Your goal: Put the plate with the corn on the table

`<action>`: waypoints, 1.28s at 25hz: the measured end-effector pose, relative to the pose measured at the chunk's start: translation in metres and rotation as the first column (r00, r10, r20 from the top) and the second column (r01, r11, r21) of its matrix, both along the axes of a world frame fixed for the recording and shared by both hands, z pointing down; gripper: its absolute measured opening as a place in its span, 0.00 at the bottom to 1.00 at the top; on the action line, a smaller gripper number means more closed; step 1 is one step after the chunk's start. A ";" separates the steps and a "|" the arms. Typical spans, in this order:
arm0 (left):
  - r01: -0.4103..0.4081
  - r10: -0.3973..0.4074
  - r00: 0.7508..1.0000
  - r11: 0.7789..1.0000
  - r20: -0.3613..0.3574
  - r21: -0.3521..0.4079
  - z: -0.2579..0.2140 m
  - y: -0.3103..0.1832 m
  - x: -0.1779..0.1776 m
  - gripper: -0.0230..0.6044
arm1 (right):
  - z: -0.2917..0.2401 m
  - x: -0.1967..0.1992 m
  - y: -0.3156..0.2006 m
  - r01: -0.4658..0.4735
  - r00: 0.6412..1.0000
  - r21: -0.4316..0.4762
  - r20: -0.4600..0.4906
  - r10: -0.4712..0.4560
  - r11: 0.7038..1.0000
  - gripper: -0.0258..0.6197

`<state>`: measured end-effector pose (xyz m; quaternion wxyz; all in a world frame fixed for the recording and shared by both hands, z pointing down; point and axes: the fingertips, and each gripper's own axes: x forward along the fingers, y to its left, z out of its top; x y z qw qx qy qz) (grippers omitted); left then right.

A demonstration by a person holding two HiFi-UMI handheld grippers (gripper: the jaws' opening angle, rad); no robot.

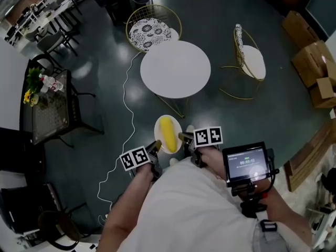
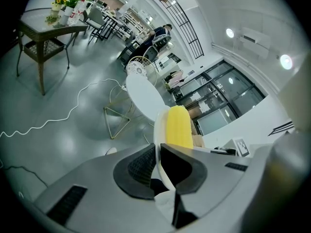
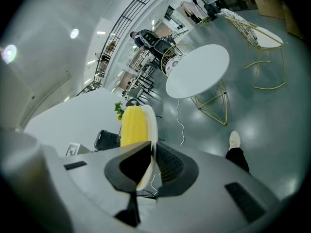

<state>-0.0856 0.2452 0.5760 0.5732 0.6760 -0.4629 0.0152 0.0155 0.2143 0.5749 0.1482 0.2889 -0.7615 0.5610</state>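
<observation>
A person holds a round white plate (image 1: 157,130) up in the air with two grippers. A long yellow corn cob (image 1: 168,133) lies in the middle of the plate.

The left gripper (image 1: 156,145) bites the plate's left edge. In the left gripper view, its dark fingers (image 2: 141,166) are squeezed tight on the thin white rim (image 2: 159,130), and the corn (image 2: 178,127) pokes up just past them. The right gripper (image 1: 185,137) bites the plate's right edge. In the right gripper view, its fingers (image 3: 170,164) pinch the rim (image 3: 151,123) too, with the corn (image 3: 133,125) right beside them.

The plate hangs over the dark shiny floor (image 1: 105,135), close to the person's body. It is near the round white desk (image 1: 175,69) but not on it.

A gold wire chair (image 1: 152,28) with a spotty cushion stands behind the desk, and another gold chair (image 1: 249,59) stands to the right. A thin white cord (image 1: 126,114) wiggles across the floor. At the left is a small dark desk (image 1: 52,109) with yellow flowers (image 1: 29,96) on it. Brown boxes (image 1: 315,62) sit at the far right. A small screen (image 1: 245,164) sits by the person's right arm.
</observation>
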 end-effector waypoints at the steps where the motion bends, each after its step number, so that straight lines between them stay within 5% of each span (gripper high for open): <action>1: -0.002 0.002 1.000 1.000 0.001 0.002 -0.001 -0.001 0.002 0.10 | -0.001 0.002 0.000 -0.002 1.000 0.002 0.001 0.002 1.000 0.10; 32: 0.051 -0.052 0.999 0.998 -0.001 -0.028 -0.002 -0.008 -0.033 0.10 | -0.003 -0.034 -0.012 0.041 0.999 -0.032 -0.006 -0.041 0.999 0.10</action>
